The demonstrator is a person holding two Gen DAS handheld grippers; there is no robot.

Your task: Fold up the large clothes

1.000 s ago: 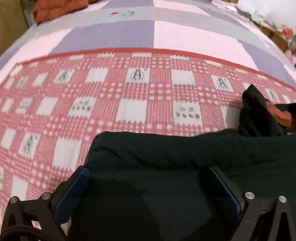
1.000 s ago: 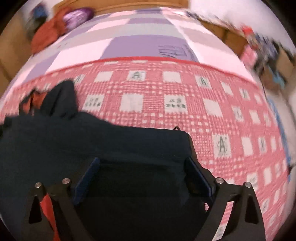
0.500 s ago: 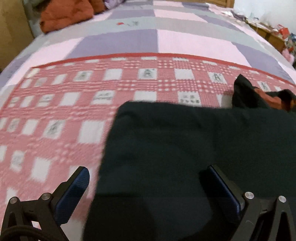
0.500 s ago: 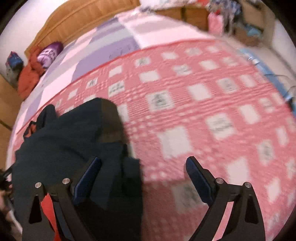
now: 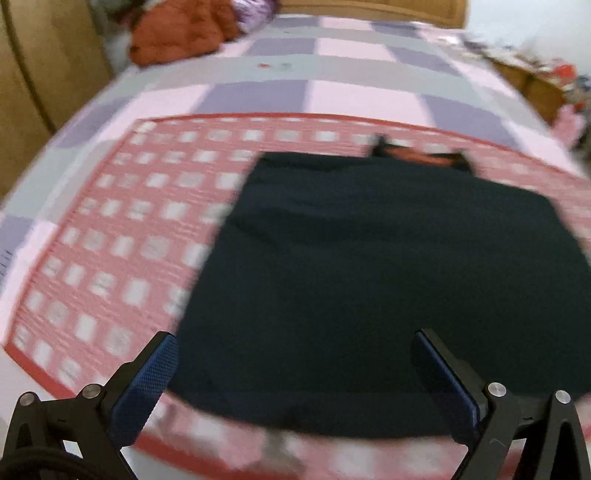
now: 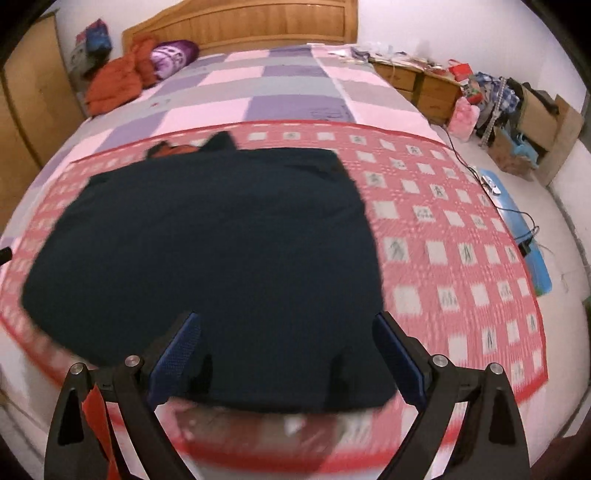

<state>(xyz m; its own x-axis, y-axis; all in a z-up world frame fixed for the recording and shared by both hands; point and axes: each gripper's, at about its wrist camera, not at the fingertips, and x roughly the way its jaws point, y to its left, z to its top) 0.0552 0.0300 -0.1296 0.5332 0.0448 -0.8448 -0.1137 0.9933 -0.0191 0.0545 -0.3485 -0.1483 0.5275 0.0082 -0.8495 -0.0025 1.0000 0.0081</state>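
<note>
One dark garment lies between two gaping tongs.

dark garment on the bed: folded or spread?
Spread flat: the dark navy fabric garment lies as one broad sheet on the red checked blanket. Layers beneath: cannot tell.

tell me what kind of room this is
Most likely a home bedroom: a bed with a wooden headboard, a checked pink and purple bedspread, and a cluttered wooden bedside cabinet. The dark garment lies spread on a red checked blanket.

Dark navy garment on red-and-white checked blanket; pink, purple, grey checked bedspread.
</note>
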